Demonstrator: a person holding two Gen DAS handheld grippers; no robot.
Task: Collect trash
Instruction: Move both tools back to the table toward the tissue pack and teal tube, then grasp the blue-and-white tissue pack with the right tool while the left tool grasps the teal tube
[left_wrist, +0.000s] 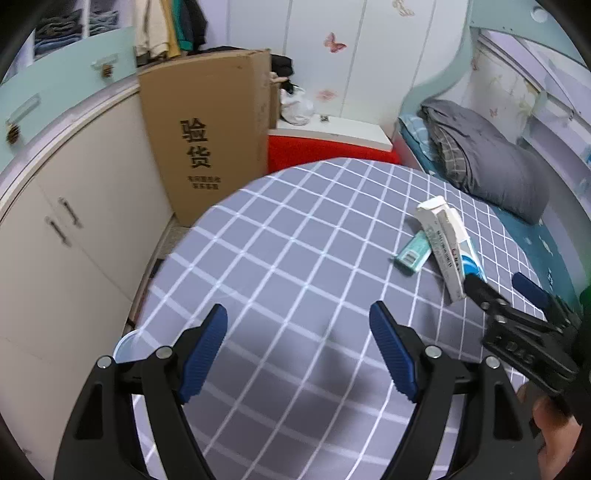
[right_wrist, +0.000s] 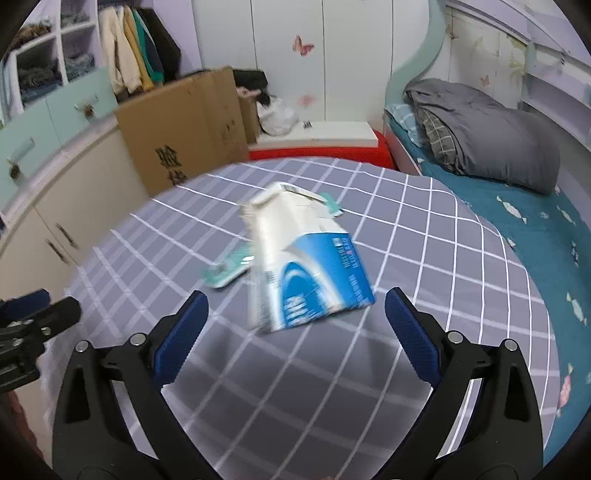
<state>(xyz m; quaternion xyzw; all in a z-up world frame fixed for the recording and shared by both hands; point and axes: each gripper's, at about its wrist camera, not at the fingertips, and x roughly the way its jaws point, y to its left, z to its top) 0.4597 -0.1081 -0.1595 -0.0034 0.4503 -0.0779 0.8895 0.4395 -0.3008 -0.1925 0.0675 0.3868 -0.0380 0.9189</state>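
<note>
A white and blue carton (right_wrist: 306, 266) lies on the grey checked tablecloth (right_wrist: 424, 229), blurred in the right wrist view. My right gripper (right_wrist: 295, 295) is open, and the carton's near end sits between its fingertips with a gap to each pad. A small teal pack (right_wrist: 229, 273) lies just left of the carton. In the left wrist view the carton (left_wrist: 448, 247) and teal pack (left_wrist: 413, 254) are at the right, with the right gripper (left_wrist: 495, 282) at the carton's near end. My left gripper (left_wrist: 298, 347) is open over bare cloth, holding nothing.
A clear plastic cup (left_wrist: 127, 347) shows past the table's left edge. A tall cardboard box (left_wrist: 210, 136) stands by a white cabinet (left_wrist: 74, 229). Behind the table are a red stool with a white top (left_wrist: 332, 147) and a bed with a grey quilt (left_wrist: 491, 158).
</note>
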